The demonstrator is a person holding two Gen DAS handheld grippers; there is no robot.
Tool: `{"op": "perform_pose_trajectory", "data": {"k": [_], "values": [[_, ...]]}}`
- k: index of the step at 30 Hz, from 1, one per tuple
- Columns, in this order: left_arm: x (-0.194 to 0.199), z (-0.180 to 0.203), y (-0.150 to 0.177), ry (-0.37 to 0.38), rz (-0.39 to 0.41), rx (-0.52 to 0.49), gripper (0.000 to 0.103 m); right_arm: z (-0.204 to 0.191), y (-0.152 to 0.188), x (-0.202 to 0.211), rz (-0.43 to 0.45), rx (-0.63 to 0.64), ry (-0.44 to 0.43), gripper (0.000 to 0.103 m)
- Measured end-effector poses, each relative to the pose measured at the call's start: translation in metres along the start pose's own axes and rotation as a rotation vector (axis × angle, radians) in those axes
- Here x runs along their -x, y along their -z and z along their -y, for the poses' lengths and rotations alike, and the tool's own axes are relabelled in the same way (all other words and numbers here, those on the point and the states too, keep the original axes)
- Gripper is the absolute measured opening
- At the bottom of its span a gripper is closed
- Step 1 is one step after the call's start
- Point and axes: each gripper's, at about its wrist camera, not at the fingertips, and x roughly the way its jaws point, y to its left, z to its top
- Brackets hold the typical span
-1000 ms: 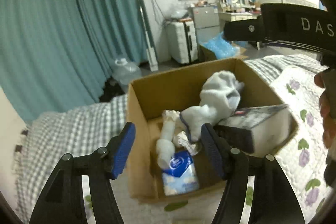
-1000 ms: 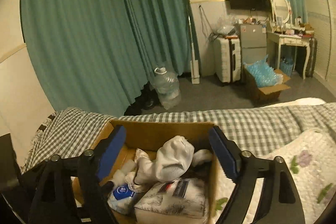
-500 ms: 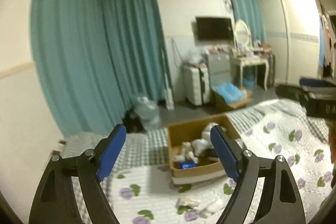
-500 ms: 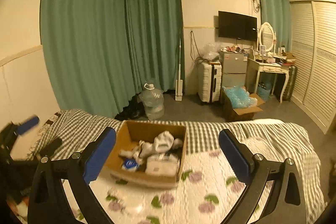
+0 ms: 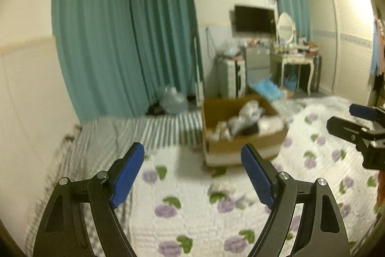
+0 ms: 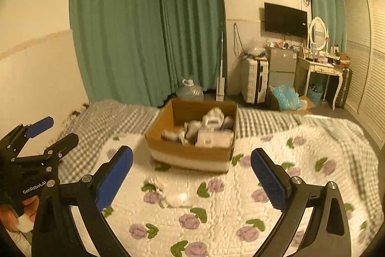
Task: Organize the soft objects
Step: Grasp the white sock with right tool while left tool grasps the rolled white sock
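Quilted floral bed [image 6: 276, 172] carries a cardboard box [image 6: 190, 155] already piled with soft things, while small white scraps [image 6: 175, 199] lie loose on the quilt just before it; gathering those looks like the next step, needing a low reach. Left tool [image 5: 192, 175] and right tool [image 6: 191, 176] hang spread wide, empty, touching nothing.

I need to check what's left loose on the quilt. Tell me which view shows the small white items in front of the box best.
The right wrist view: the small white items lie sharp and unobstructed between the cardboard box and the open fingers. The left wrist view shows them too, but smeared by motion blur.
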Motion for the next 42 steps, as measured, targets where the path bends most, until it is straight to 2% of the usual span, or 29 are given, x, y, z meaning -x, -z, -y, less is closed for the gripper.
{"op": "perform_pose_trajectory", "data": {"k": [2, 6, 9, 13, 16, 19, 21, 22, 24, 29, 32, 38, 42], "values": [[-0.027, 0.0, 0.016, 0.006, -0.051, 0.023, 0.084, -0.003, 0.018, -0.02, -0.022, 0.005, 0.01, 0.099], [-0.06, 0.001, 0.038, -0.028, -0.089, 0.032, 0.084, -0.007, 0.054, -0.075, -0.094, 0.033, -0.006, 0.099], [-0.083, -0.003, 0.058, -0.022, -0.121, 0.042, 0.084, -0.01, 0.079, -0.113, -0.157, 0.046, -0.006, 0.099], [-0.116, -0.004, 0.088, -0.023, -0.183, -0.004, 0.084, -0.015, 0.113, -0.155, -0.23, 0.04, -0.024, 0.099], [-0.137, -0.004, 0.109, 0.006, -0.248, -0.036, 0.084, -0.018, 0.133, -0.186, -0.299, 0.049, -0.042, 0.099], [-0.148, -0.003, 0.118, 0.024, -0.273, -0.058, 0.084, -0.019, 0.145, -0.207, -0.343, 0.054, -0.06, 0.087], [-0.152, -0.003, 0.12, 0.043, -0.276, -0.058, 0.084, -0.02, 0.152, -0.219, -0.378, 0.054, -0.079, 0.086], [-0.153, -0.004, 0.121, 0.054, -0.279, -0.052, 0.084, -0.02, 0.154, -0.223, -0.387, 0.053, -0.081, 0.085], [-0.155, -0.004, 0.124, 0.062, -0.29, -0.047, 0.084, -0.02, 0.157, -0.228, -0.397, 0.049, -0.083, 0.078], [-0.149, -0.004, 0.125, 0.075, -0.284, -0.042, 0.084, -0.021, 0.158, -0.23, -0.391, 0.049, -0.086, 0.047], [-0.15, -0.003, 0.124, 0.069, -0.273, -0.046, 0.084, -0.022, 0.155, -0.227, -0.38, 0.052, -0.085, 0.043], [-0.149, 0.004, 0.125, 0.084, -0.295, -0.053, 0.084, -0.012, 0.142, -0.216, -0.329, 0.024, -0.083, 0.043], [-0.155, 0.013, 0.115, 0.14, -0.332, 0.0, 0.084, 0.005, 0.124, -0.21, -0.28, -0.008, -0.067, 0.043]]}}
